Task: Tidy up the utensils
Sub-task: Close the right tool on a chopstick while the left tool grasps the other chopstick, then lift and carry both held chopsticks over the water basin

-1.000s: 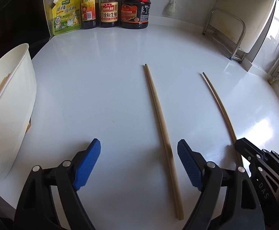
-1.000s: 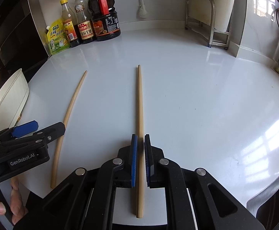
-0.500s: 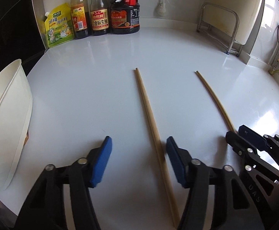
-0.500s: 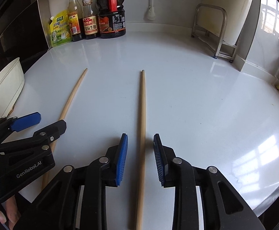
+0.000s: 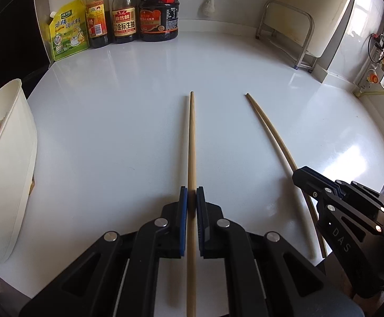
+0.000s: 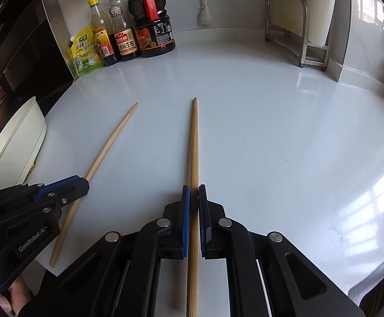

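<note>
Two wooden chopsticks lie on the white bench, roughly parallel, thick ends toward its near edge and tips toward the far edge where the sauce bottles stand. The left gripper has just closed its jaws on the left chopstick, blue pads pressing the shaft near its thick end; the right gripper has likewise just closed on the right chopstick at about the same place.

Both grips sit far back on long, thin sticks, so most of each shaft reaches forward unsupported. On a lift, a stick could likely pivot between the flat pads and droop, or slide out if the pinch is off-centre.

The white container at the bench's left edge, already holding a few sticks, looks like the destination. The right gripper would have to cross toward it past the left one, so the two tools or the protruding chopsticks might knock together. A drooping tip could also catch the container's rim and tip it, or miss the opening. The near ends overhang the bench edge, so a released stick may fall off the bench.
</note>
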Available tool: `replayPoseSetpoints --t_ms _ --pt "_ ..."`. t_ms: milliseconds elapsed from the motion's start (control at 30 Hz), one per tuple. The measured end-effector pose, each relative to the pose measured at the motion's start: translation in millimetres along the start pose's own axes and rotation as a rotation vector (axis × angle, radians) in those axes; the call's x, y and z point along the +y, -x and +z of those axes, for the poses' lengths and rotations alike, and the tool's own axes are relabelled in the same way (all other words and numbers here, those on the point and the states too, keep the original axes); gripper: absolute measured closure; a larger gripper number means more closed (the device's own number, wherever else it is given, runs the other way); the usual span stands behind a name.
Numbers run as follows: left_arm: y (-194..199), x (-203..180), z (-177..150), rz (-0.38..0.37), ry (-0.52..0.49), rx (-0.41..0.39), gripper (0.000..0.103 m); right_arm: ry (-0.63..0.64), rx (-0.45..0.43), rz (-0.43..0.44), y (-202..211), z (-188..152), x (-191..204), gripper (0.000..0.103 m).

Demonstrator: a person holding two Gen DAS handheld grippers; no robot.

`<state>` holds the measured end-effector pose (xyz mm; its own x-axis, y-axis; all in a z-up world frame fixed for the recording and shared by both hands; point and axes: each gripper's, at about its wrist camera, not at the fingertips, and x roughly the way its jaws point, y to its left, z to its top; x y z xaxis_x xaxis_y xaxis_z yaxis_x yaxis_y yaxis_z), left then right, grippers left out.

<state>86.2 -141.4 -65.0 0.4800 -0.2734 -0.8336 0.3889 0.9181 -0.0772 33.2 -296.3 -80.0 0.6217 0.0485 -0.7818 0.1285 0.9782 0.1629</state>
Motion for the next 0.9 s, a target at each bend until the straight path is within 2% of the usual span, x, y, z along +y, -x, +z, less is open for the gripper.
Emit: replayPoseSetpoints --t_ms 367,600,900 --pt "51 30 3 -0.039 0.018 -0.084 0.096 -0.043 -0.09 0.06 42 13 26 0.097" --pt "94 74 13 -0.041 0.052 -0.17 0.096 0.017 -0.156 0.101 67 34 77 0.097" --pt "136 148 17 0.012 0.133 -0.256 0.096 0.122 -0.186 0.2 70 64 165 0.097"
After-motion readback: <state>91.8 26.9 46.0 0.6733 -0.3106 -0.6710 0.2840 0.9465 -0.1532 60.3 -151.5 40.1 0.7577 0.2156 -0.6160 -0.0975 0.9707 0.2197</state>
